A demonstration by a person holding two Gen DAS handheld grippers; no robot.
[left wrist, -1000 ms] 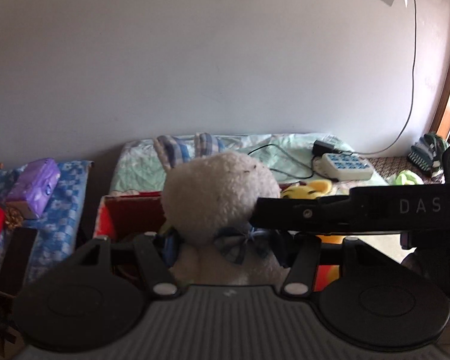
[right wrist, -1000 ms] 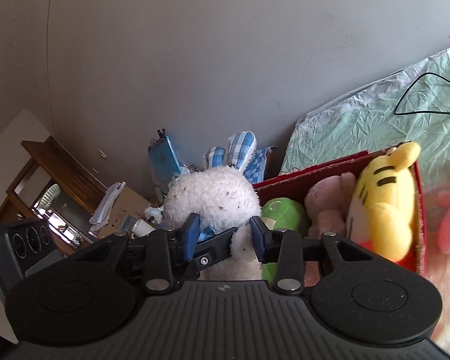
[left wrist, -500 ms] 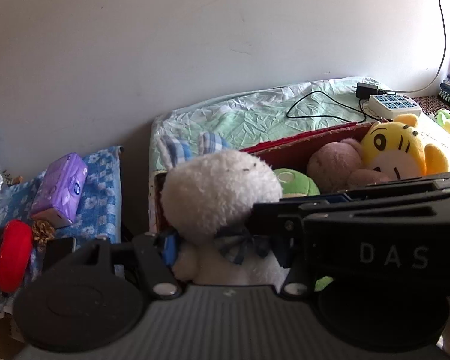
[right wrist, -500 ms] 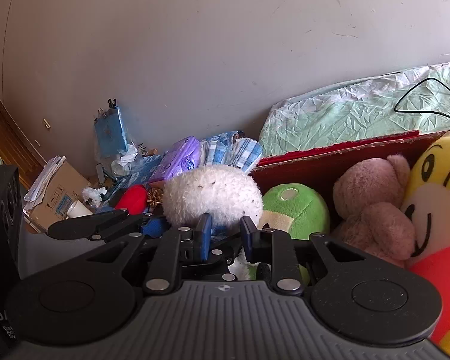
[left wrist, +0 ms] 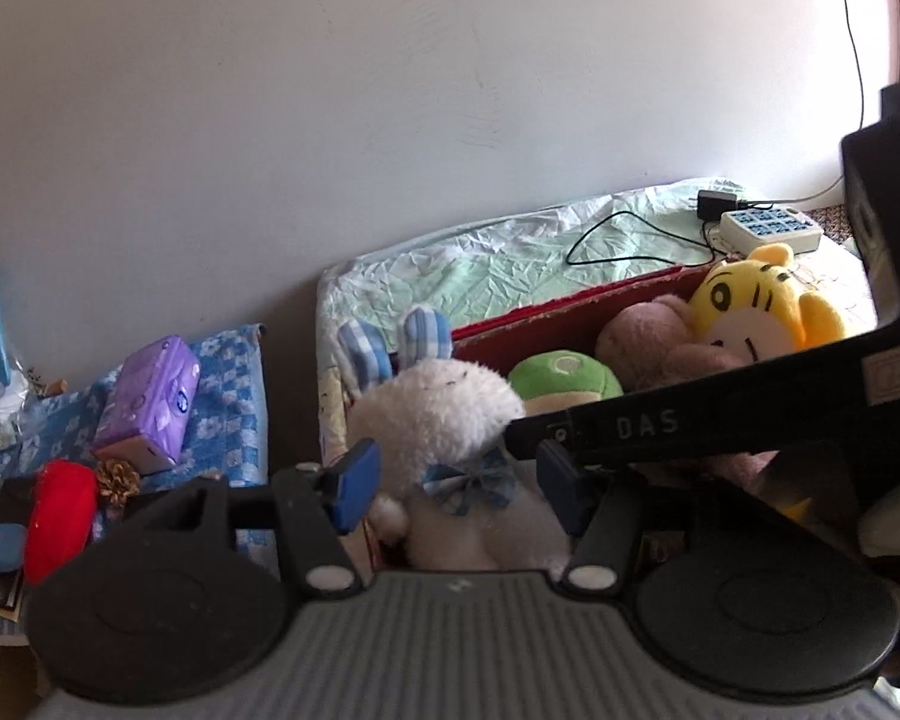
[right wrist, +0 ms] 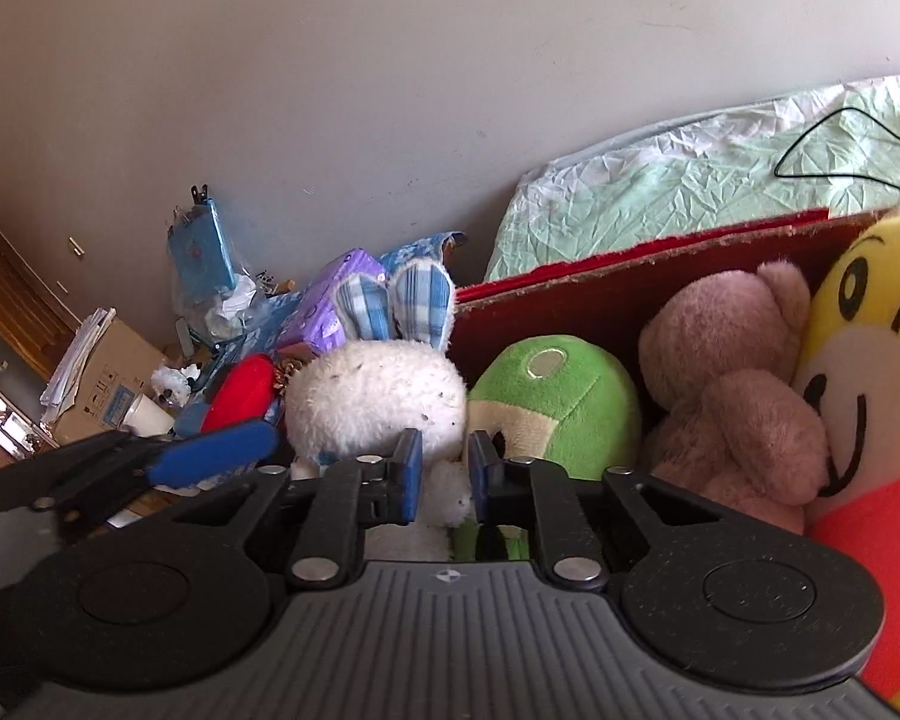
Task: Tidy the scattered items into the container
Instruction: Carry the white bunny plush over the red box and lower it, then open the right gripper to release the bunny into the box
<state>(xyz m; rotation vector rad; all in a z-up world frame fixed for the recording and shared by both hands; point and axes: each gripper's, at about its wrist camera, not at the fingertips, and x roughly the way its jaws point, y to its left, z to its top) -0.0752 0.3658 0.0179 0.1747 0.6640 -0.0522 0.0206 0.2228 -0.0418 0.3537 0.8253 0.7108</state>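
White plush, the rabbit (left wrist: 432, 414) sits at the left end of the red box (right wrist: 600, 300), beside the frog (right wrist: 558, 402), with the pink bear (right wrist: 732, 396) and yellow tiger (right wrist: 870, 336) further right inside the box. The right hand-held gripper (right wrist: 441, 477) has just been closing and its blue pads pinch a white bit of the rabbit. The left hand-held gripper (left wrist: 456, 489) stands apart around the rabbit's bow; whether its pads press the plush I cannot tell. Left of the box lie a purple pack (left wrist: 150, 408) and a red toy (left wrist: 60, 516).
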